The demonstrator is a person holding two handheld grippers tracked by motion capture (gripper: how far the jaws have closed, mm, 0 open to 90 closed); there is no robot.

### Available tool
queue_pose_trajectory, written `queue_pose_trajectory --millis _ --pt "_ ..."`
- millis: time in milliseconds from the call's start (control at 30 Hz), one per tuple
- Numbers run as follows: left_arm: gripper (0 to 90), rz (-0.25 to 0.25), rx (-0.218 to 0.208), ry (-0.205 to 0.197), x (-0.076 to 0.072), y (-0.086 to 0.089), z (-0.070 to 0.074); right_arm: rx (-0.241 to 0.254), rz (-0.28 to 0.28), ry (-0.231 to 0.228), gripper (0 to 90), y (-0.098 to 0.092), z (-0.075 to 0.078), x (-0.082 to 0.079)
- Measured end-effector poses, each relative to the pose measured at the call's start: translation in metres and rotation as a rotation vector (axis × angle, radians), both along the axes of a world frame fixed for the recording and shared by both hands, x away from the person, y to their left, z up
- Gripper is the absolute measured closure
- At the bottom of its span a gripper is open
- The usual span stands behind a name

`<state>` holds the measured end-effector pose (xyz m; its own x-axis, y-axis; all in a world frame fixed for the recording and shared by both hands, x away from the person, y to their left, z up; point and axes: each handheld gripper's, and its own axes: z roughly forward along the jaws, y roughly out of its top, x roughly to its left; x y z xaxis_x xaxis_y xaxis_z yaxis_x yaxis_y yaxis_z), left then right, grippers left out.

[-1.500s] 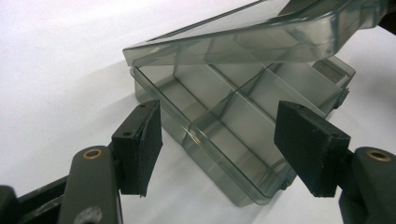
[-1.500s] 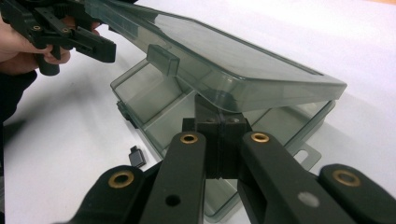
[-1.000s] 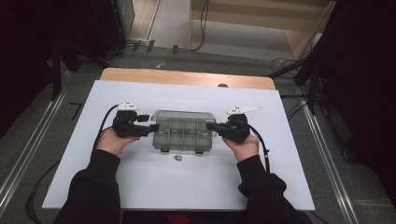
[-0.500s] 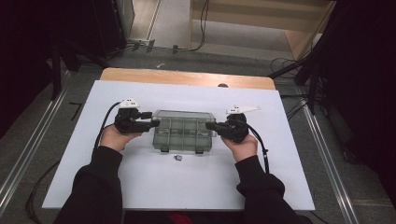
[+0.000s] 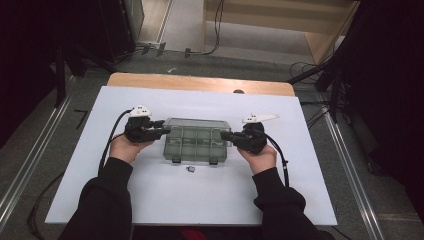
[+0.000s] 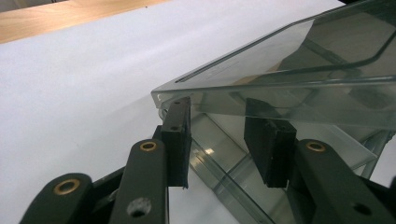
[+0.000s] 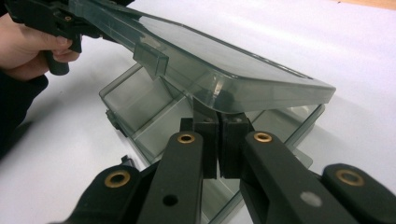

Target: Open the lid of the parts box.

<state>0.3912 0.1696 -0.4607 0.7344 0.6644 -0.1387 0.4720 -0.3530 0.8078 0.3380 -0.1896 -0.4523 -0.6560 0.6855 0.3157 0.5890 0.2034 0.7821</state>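
Clear plastic compartment box (image 5: 196, 141) sits mid-table on the white table (image 5: 75, 165) cover, a person working it from both ends. Change over the last second: the left tool (image 6: 224, 140) has just been narrowing its jaws at the box's left end. In the left gripper view the pads (image 6: 177, 135) stand apart with the raised lid's (image 6: 299, 70) corner edge sitting over and between them; a clear gap remains, so I read no pinch yet, just half-spread. Hands themselves look planted at the same spots as a second ago in the high view.

Right tool (image 7: 218, 140) at the opposite end: pads pressed together, tips tucked under the lid's lip from below; whether a thin edge is caught between them I cannot tell, looks like propping rather than pinching.

Lid (image 7: 205, 60) is tilted up off the base (image 7: 140, 112), compartments showing underneath, latch tab (image 7: 150, 58) hanging free. A small dark part (image 5: 190, 169) lies on the table just in front of the box, apart from it.

Judgement: opening is in progress; left side is about to take the lid edge so both ends can swing it further back. Risk: lid slipping off the right tool.
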Motion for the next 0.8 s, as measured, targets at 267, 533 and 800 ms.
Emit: queue_pose_trajectory --millis 267,533,800 --pt "61.6 0.000 -0.006 0.010 0.000 0.001 0.000 -0.012 -0.003 -0.002 80.8 -0.003 -0.001 -0.004" --pt "61.6 -0.001 -0.010 0.015 0.000 0.001 0.000 -0.017 -0.028 0.011 75.2 -0.014 -0.008 -0.004" --pt "61.4 -0.002 -0.013 0.017 0.001 0.001 -0.001 -0.035 -0.062 0.017 61.8 -0.018 -0.017 0.005"
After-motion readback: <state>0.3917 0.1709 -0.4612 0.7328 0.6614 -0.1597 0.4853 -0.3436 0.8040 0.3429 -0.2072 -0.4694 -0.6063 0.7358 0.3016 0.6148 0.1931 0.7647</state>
